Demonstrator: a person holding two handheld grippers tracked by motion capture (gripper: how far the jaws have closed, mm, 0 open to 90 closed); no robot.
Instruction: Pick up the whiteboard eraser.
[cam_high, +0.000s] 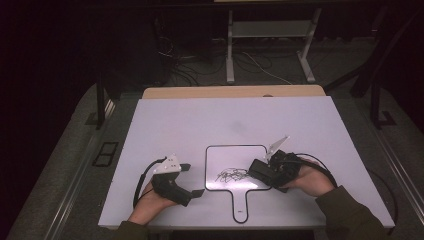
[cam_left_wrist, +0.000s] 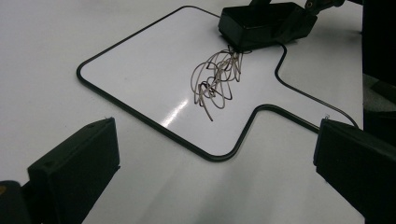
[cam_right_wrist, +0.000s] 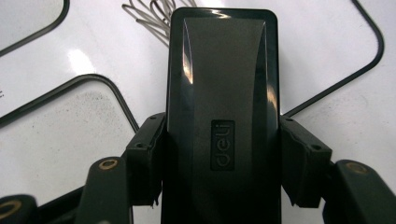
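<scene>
A small white paddle-shaped whiteboard (cam_high: 230, 156) with a black rim lies flat on the table, its handle (cam_high: 240, 205) pointing toward the person. A thin scribble (cam_high: 231, 175) (cam_left_wrist: 215, 79) marks its lower middle. My right gripper (cam_high: 267, 172) (cam_right_wrist: 223, 144) is shut on a black board eraser (cam_right_wrist: 223, 93) (cam_left_wrist: 261, 23). The eraser's front end rests on the board at the scribble's right edge. My left gripper (cam_high: 192, 180) (cam_left_wrist: 215, 135) lies on the table left of the board, open, jaws wide apart with nothing between them.
The white table (cam_high: 165, 125) has bare room behind and on both sides of the board. A wooden strip (cam_high: 235, 92) runs along its far edge. Beyond it, on the dark floor, are cables and a metal stand (cam_high: 270, 30).
</scene>
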